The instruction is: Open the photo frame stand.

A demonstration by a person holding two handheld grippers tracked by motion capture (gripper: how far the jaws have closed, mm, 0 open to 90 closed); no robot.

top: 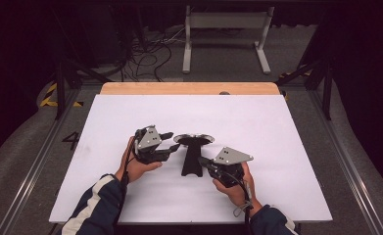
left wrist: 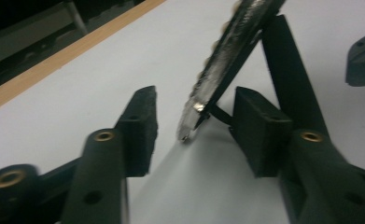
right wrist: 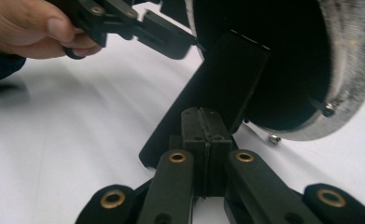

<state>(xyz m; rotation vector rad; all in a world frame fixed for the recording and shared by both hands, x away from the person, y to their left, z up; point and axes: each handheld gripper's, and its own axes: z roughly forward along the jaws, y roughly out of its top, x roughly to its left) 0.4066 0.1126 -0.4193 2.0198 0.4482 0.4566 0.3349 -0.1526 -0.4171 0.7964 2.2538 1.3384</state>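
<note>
A black stand (top: 191,161) is set at the middle of the white table (top: 277,122) and carries a round disc (top: 194,139) with a silvery rim (left wrist: 227,60). My left gripper (top: 171,141) reaches in from the left. It is open, with the disc's rim between its jaws (left wrist: 196,126) and neither pad pressing on it. My right gripper (top: 202,161) is at the stand's foot on the right side. Its jaws (right wrist: 203,123) are shut together with nothing between them, just in front of the stand's black upright (right wrist: 222,74).
A small screw (right wrist: 274,138) lies on the table under the disc. A wooden strip (top: 189,88) borders the table's far edge. Beyond it, cables (top: 145,54) and a white frame (top: 226,29) lie on the floor. Metal rails run along both sides.
</note>
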